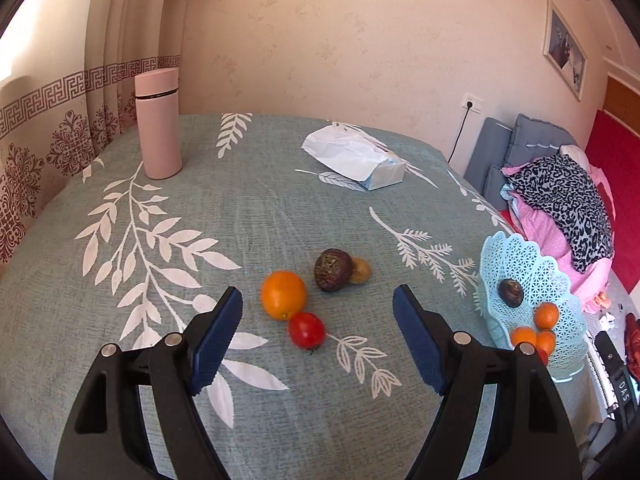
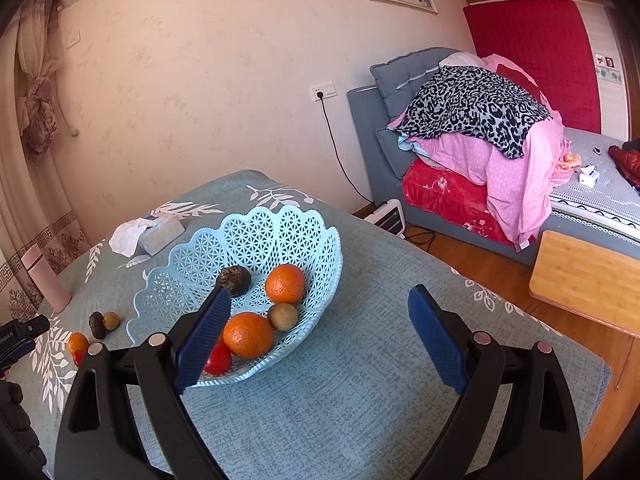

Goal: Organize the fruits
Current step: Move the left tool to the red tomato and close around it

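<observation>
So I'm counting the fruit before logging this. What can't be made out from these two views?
- Red fruit in the basket: right wrist view, half hidden behind that gripper's finger and an orange; left wrist view, only a sliver.
- Small yellowish fruit on the table: left wrist view, partly behind the dark fruit; kind unclear.
- Loose orange and red fruit: right wrist view, tiny, partly covered by the gripper frame.
- Basket's near rim: left wrist view, behind that gripper's arm.

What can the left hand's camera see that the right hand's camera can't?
Only the left wrist view shows the left gripper, open and empty.

Only the right wrist view shows the right gripper, also open and empty, and the brownish round fruit in the basket.

Both show the blue basket, the pink bottle, the tissue pack and the loose orange.
</observation>
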Action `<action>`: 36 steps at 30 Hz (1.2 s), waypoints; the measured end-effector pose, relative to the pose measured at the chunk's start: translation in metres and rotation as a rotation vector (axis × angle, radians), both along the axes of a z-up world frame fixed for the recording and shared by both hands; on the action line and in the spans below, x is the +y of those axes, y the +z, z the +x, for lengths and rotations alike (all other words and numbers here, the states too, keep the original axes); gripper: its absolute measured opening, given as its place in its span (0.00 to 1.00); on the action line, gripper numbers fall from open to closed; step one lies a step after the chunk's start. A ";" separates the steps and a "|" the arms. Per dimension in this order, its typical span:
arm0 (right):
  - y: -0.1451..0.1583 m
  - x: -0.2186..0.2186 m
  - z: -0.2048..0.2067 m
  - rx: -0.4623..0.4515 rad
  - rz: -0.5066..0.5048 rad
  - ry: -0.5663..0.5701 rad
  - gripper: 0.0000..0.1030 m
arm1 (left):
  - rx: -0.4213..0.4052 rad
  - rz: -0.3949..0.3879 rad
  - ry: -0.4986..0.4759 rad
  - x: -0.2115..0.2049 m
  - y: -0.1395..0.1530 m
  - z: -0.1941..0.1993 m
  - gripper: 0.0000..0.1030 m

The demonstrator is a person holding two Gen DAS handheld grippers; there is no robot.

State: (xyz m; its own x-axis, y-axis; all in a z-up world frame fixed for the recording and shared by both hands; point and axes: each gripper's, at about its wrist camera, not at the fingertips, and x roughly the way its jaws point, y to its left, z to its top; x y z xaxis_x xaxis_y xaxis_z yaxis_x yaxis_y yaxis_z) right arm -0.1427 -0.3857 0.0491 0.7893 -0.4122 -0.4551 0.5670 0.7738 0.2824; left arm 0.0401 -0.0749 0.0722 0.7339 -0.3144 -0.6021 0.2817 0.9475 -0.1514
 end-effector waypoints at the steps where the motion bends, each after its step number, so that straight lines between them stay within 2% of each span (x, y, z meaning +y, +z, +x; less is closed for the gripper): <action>1: 0.000 0.000 0.000 -0.001 0.000 -0.001 0.89 | 0.003 0.006 0.011 0.004 -0.003 0.002 0.75; 7: 0.000 0.001 0.000 0.000 -0.005 -0.001 0.89 | 0.045 0.052 0.035 0.012 -0.023 0.013 0.75; 12: 0.000 0.002 -0.001 0.004 -0.009 0.000 0.89 | 0.086 0.088 0.010 0.005 -0.039 0.019 0.72; 19: 0.000 0.003 0.000 0.008 -0.015 0.001 0.89 | 0.118 0.114 -0.031 -0.006 -0.044 0.031 0.70; 22: -0.001 0.002 0.001 0.011 -0.016 0.002 0.89 | 0.144 0.132 -0.049 -0.013 -0.050 0.035 0.63; 25: -0.001 0.003 0.001 0.012 -0.018 0.002 0.89 | 0.170 0.155 -0.055 -0.020 -0.057 0.040 0.49; 28: -0.001 0.003 0.002 0.014 -0.024 0.001 0.89 | 0.173 0.143 -0.062 -0.019 -0.059 0.040 0.38; 29: -0.001 0.004 0.002 0.015 -0.027 0.000 0.89 | 0.172 0.132 -0.066 -0.017 -0.059 0.039 0.31; 30: -0.001 0.004 0.002 0.017 -0.031 -0.002 0.89 | 0.173 0.122 -0.068 -0.016 -0.058 0.038 0.28; 36: 0.002 0.011 0.003 0.030 -0.074 -0.015 0.89 | 0.159 0.055 -0.030 0.003 -0.051 0.032 0.28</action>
State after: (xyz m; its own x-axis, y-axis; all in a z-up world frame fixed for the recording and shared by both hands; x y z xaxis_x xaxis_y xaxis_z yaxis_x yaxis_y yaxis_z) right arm -0.1394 -0.3752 0.0508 0.7693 -0.4573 -0.4462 0.5858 0.7835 0.2070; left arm 0.0724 -0.0722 0.0211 0.6190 -0.2982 -0.7266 0.2867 0.9471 -0.1444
